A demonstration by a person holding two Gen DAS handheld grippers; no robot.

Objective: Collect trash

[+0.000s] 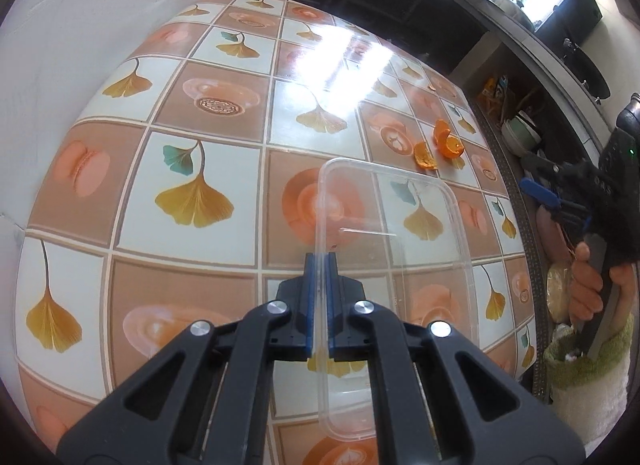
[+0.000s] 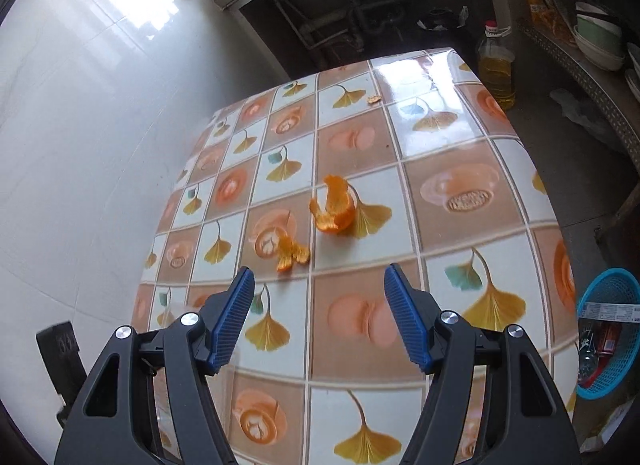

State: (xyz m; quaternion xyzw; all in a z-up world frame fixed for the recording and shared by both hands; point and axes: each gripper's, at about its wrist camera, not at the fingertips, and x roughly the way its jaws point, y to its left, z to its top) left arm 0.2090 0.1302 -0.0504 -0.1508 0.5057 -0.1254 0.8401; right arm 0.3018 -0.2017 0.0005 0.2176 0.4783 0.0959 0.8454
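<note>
Right now the left tool (image 1: 320, 261) is clamped on the rim of a clear plastic container (image 1: 400, 225) above the counter (image 1: 200, 125). Meanwhile the right tool (image 2: 320, 285) is spread wide — orange peels (image 2: 334, 207) lie just ahead on the counter, and a blue basket (image 2: 612, 329) stands off its right edge.

You're in a home kitchen.
Bowls (image 2: 598, 39) stacked upper right, cooking-oil bottle (image 2: 497, 65) beside the patterned table (image 2: 452, 153).
</note>
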